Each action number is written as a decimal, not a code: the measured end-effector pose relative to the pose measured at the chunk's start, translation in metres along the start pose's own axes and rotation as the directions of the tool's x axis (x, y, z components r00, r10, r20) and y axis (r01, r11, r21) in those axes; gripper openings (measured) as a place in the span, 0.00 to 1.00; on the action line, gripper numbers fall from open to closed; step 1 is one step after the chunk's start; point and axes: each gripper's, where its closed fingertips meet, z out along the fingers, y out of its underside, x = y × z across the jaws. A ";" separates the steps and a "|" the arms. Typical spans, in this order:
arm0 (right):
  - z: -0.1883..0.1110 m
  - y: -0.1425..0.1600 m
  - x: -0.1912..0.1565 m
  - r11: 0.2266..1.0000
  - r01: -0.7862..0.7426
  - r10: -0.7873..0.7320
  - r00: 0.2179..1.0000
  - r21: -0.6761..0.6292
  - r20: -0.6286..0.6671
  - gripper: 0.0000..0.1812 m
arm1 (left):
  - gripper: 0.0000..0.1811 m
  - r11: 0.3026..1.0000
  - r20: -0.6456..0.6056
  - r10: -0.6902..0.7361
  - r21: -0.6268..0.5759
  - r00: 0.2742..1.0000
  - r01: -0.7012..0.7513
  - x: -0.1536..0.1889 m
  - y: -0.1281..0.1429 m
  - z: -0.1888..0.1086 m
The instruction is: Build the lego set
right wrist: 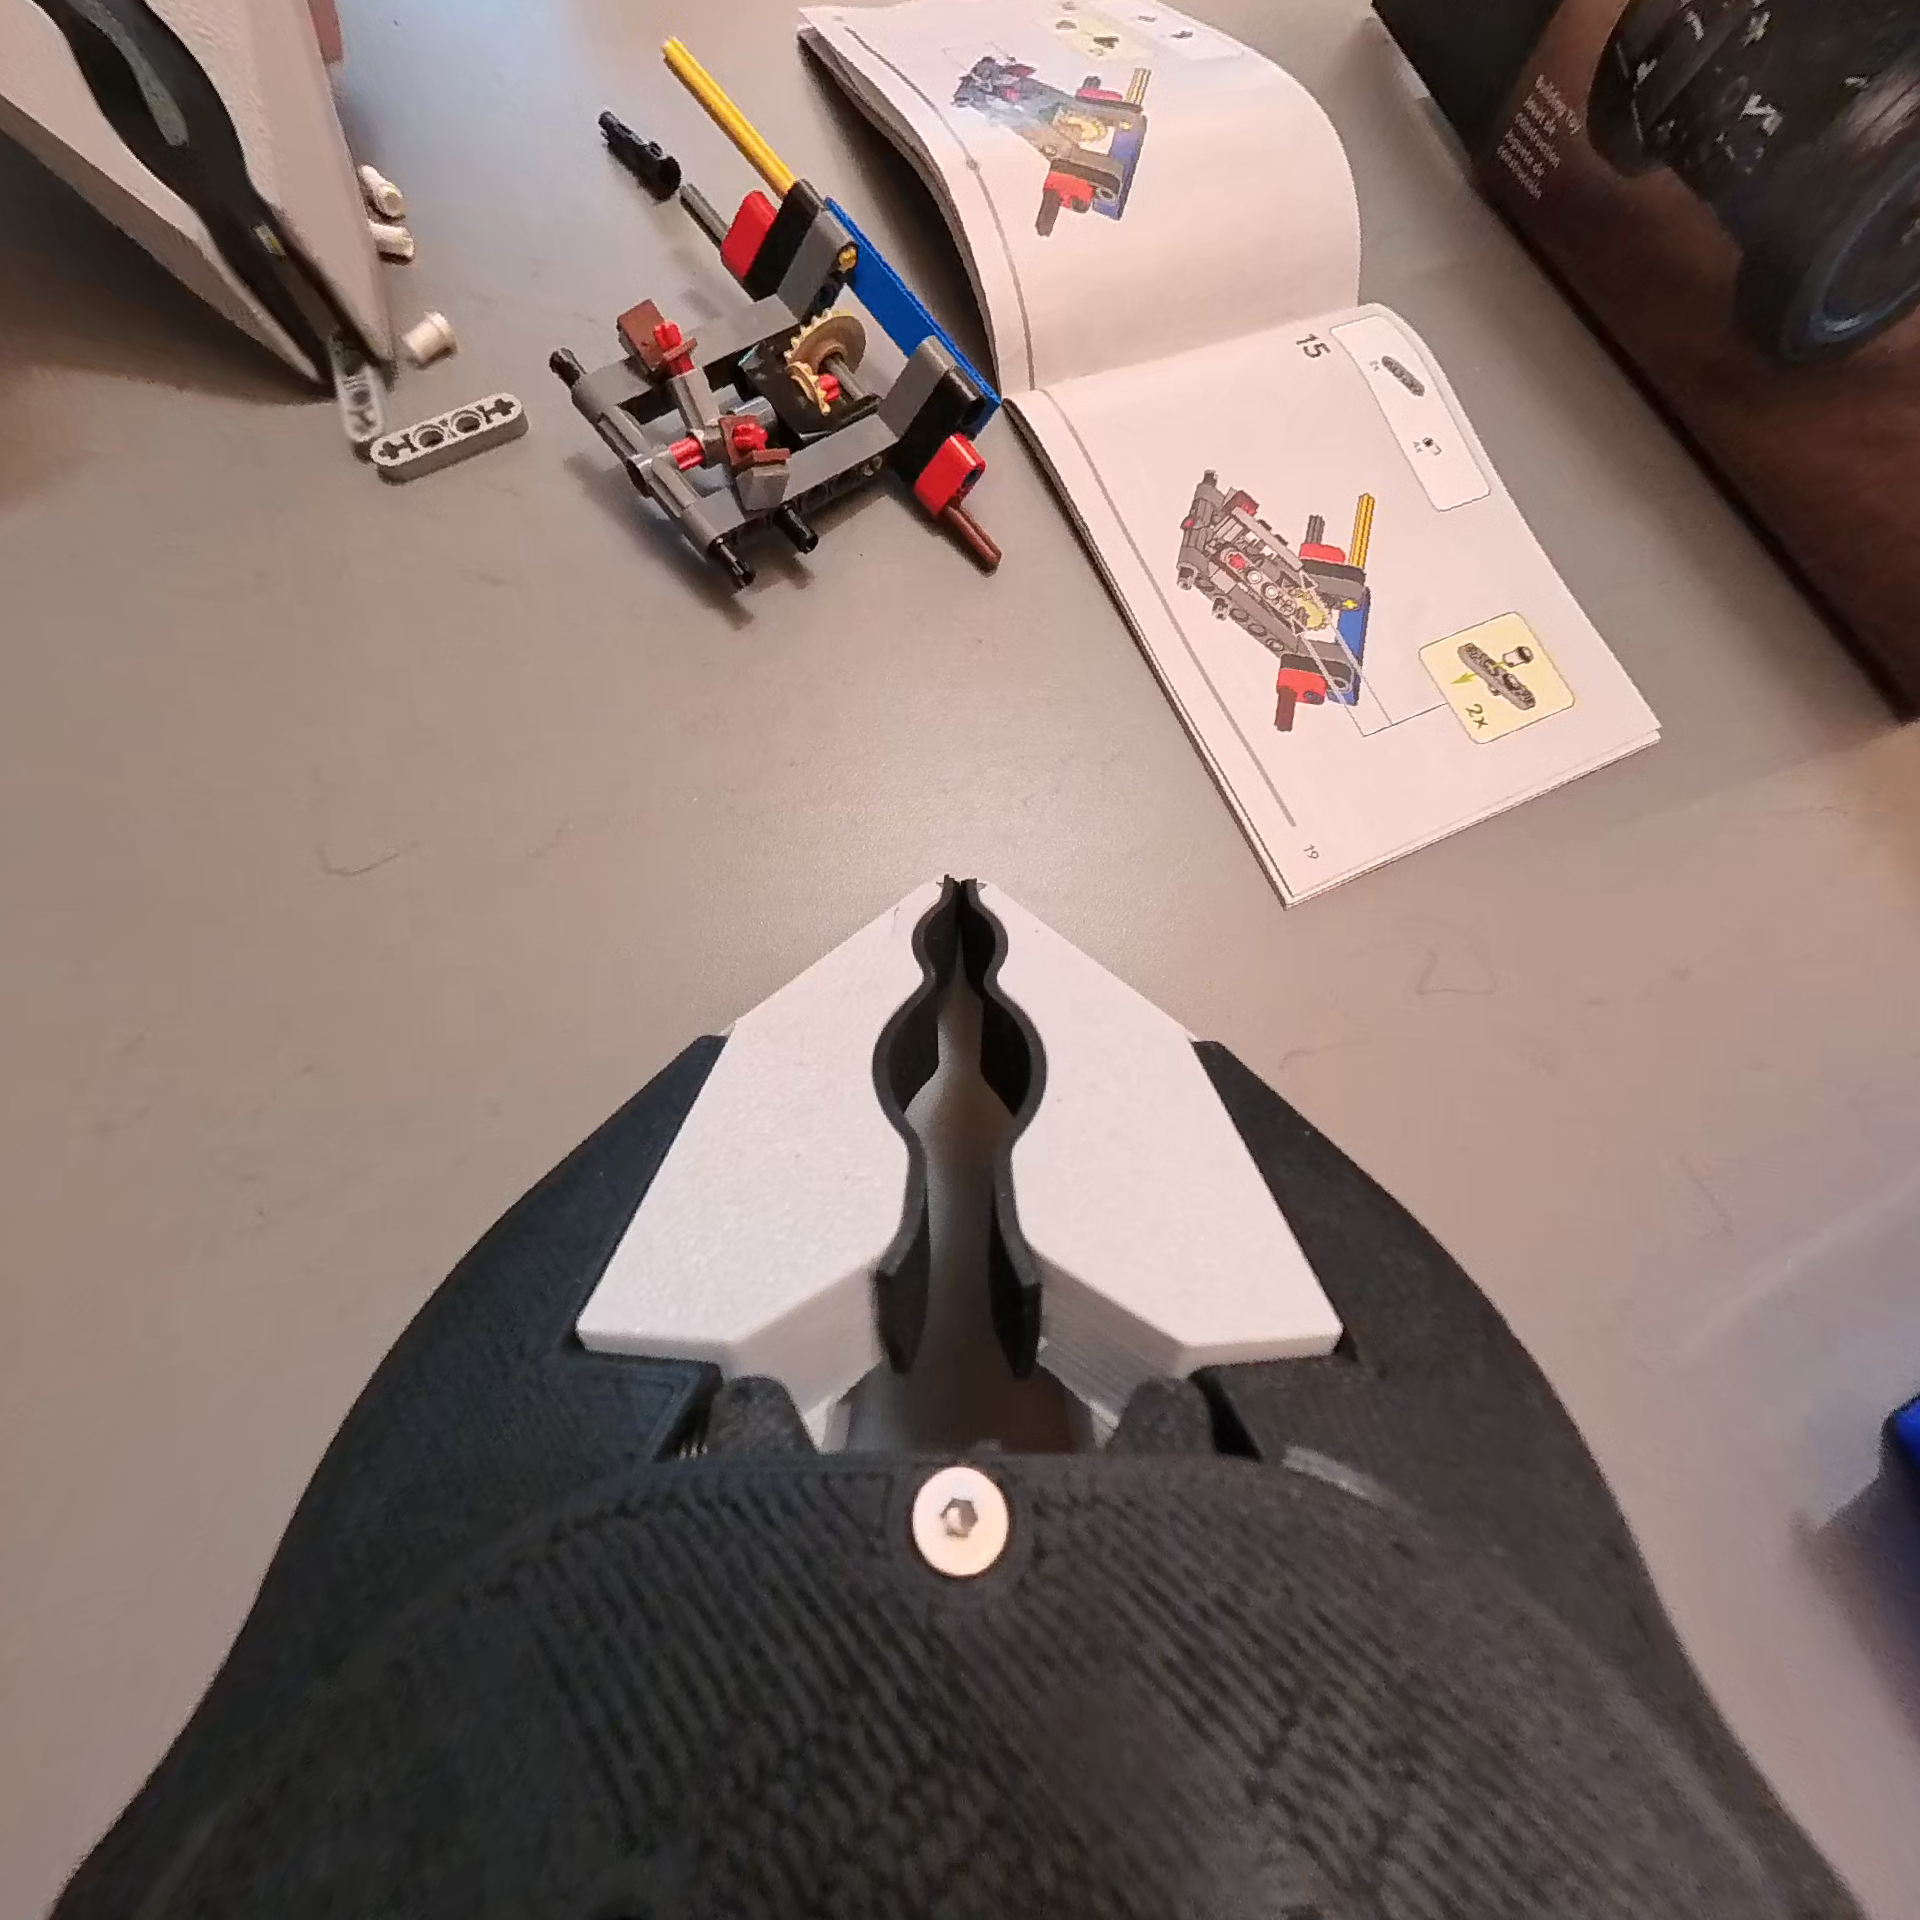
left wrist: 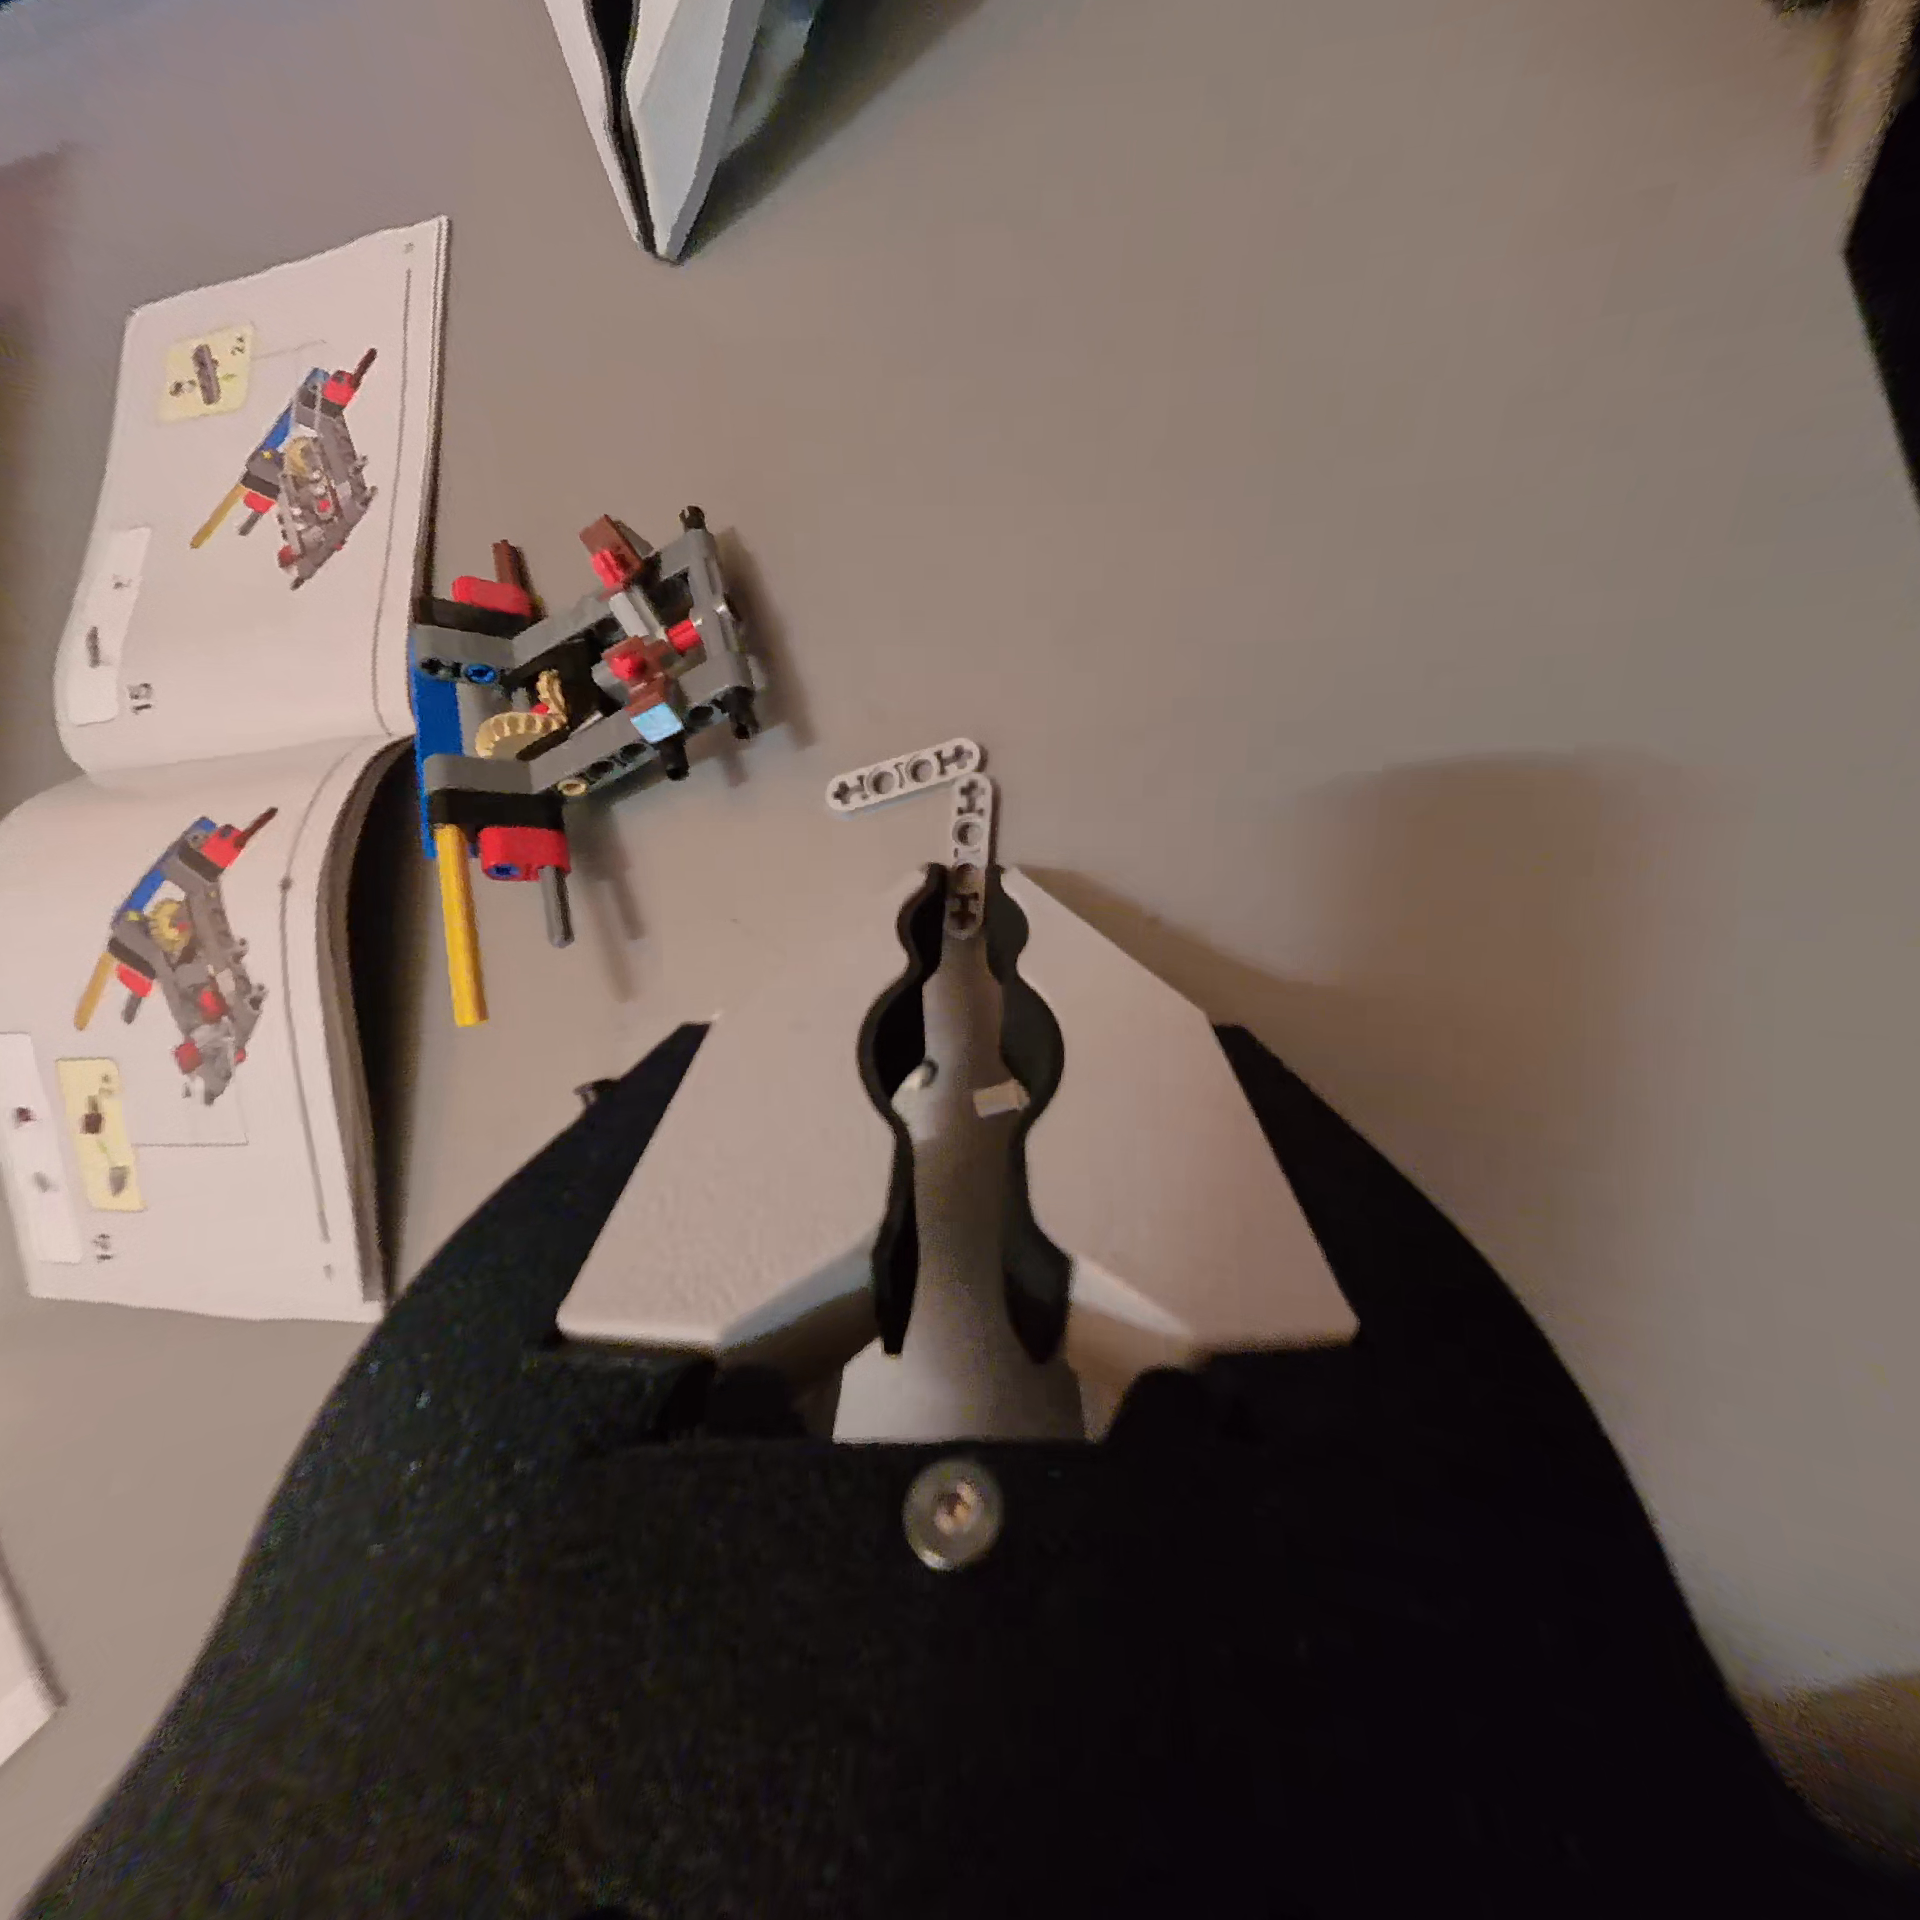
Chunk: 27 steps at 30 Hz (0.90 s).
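My left gripper (left wrist: 964,883) is shut on one end of a thin light grey beam (left wrist: 970,831), low over the grey table. A second matching beam (left wrist: 902,774) lies flat, touching its far end. The part-built lego model (left wrist: 582,675), grey with red, blue and a yellow axle, sits to the left. In the right wrist view my right gripper (right wrist: 961,888) is shut and empty, well short of the model (right wrist: 790,384). The left gripper (right wrist: 208,187) shows there at top left, with its held beam (right wrist: 353,390) and the loose beam (right wrist: 447,434).
The open instruction booklet (right wrist: 1299,520) lies beside the model; it also shows in the left wrist view (left wrist: 249,520). A dark box (right wrist: 1714,260) stands at far right. Small white bushes (right wrist: 426,335) and a black pin (right wrist: 636,151) lie near the left gripper. The gap from one gripper's tips to the other's is roughly 15 centimeters. The left tips stand about 8 centimeters off the black pin (right wrist: 636,151).
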 end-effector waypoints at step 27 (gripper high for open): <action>-0.041 -0.088 -0.076 0.705 -0.647 0.328 0.660 0.290 0.676 0.11 | 0.03 0.842 0.655 0.462 -0.112 0.598 -0.528 -0.033 -0.099 -0.003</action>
